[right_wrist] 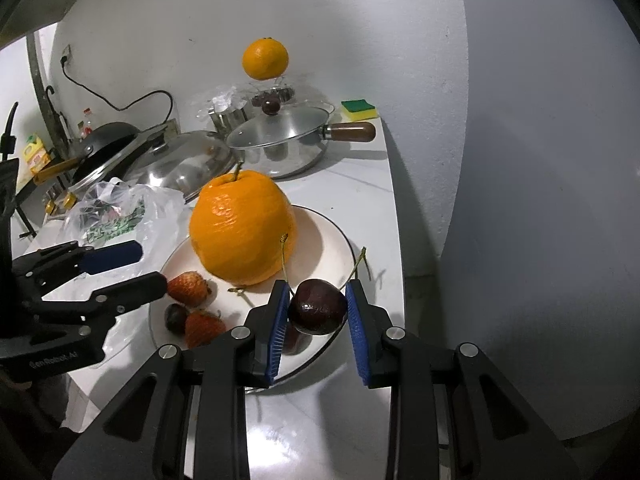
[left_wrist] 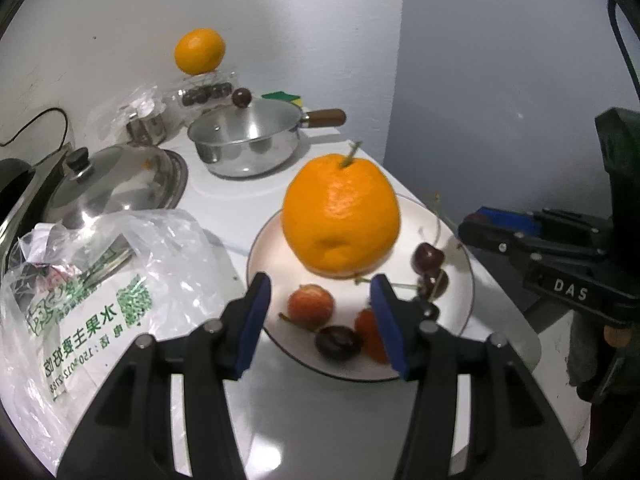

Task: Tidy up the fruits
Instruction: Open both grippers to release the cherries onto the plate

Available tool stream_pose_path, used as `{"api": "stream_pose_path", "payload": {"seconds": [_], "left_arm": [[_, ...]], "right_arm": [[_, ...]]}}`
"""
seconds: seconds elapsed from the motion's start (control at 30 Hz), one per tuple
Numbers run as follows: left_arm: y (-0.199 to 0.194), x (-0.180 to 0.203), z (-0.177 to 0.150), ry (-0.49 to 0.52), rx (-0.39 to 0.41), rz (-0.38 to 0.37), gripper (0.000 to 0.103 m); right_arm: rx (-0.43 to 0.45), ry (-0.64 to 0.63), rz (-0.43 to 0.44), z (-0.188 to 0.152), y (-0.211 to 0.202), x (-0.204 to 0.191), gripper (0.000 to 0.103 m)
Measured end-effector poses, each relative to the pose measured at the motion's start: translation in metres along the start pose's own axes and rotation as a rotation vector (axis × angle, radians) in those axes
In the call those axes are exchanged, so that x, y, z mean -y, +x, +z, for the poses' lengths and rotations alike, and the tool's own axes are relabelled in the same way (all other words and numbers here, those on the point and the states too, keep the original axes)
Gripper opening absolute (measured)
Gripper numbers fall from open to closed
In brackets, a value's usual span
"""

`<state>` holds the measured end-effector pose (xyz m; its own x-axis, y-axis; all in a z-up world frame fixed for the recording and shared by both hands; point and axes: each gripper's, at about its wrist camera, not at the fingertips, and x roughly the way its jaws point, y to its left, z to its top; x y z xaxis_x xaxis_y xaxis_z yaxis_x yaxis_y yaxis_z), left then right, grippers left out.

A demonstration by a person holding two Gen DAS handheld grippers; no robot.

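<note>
Cherry (right_wrist: pixel 318 307) sits pinched between the blue pads of the right gripper (right_wrist: pixel 318 322), its stem curving up past the right pad; the jaws press on it from both sides, above the near right rim of the plate (right_wrist: pixel 340 240). The left gripper (left_wrist: pixel 320 322) hovers over the near edge of the same plate, its jaws spread with nothing between them. On the plate, nearest, lie a dark cherry on plate (left_wrist: pixel 338 342) and a strawberry (left_wrist: pixel 310 306), with a second strawberry (left_wrist: pixel 370 336) partly hidden behind the right finger. Two more cherries (left_wrist: pixel 428 258) rest toward the right rim. A large orange (left_wrist: pixel 340 216) with a short stem stands on the far half of the plate. Left of the plate lies a clear plastic bag (left_wrist: pixel 100 288) with green print. Farther back are a steel lid (left_wrist: pixel 112 184) and a saucepan (left_wrist: pixel 248 140) with a wooden handle. Farthest, a second orange (left_wrist: pixel 199 51) sits atop a clear container near the wall, with a sponge (right_wrist: pixel 359 109) to its right
</note>
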<state>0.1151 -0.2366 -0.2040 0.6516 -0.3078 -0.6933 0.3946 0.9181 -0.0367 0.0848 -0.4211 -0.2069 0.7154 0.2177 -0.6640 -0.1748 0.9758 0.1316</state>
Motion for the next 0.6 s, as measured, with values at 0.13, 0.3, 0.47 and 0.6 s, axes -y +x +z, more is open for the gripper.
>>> {"api": "stream_pose_path", "payload": {"seconds": [0.13,0.3,0.47,0.6], "left_arm": [[0.007,-0.010,0.003,-0.021,-0.002,0.008,0.053],[0.016,-0.018,0.004,-0.030,-0.014,0.012,0.054],[0.023,-0.025,0.006,-0.044,-0.018,0.011,0.054],[0.027,-0.030,0.007,-0.059,-0.018,0.005,0.054]], "right_arm": [[-0.008,0.006,-0.005,0.003,0.008,0.004,0.031],[-0.022,0.012,-0.007,0.008,0.023,0.007,0.031],[-0.032,0.010,-0.005,0.014,0.035,0.007,0.031],[-0.040,0.006,-0.007,0.018,0.041,0.005,0.031]]}}
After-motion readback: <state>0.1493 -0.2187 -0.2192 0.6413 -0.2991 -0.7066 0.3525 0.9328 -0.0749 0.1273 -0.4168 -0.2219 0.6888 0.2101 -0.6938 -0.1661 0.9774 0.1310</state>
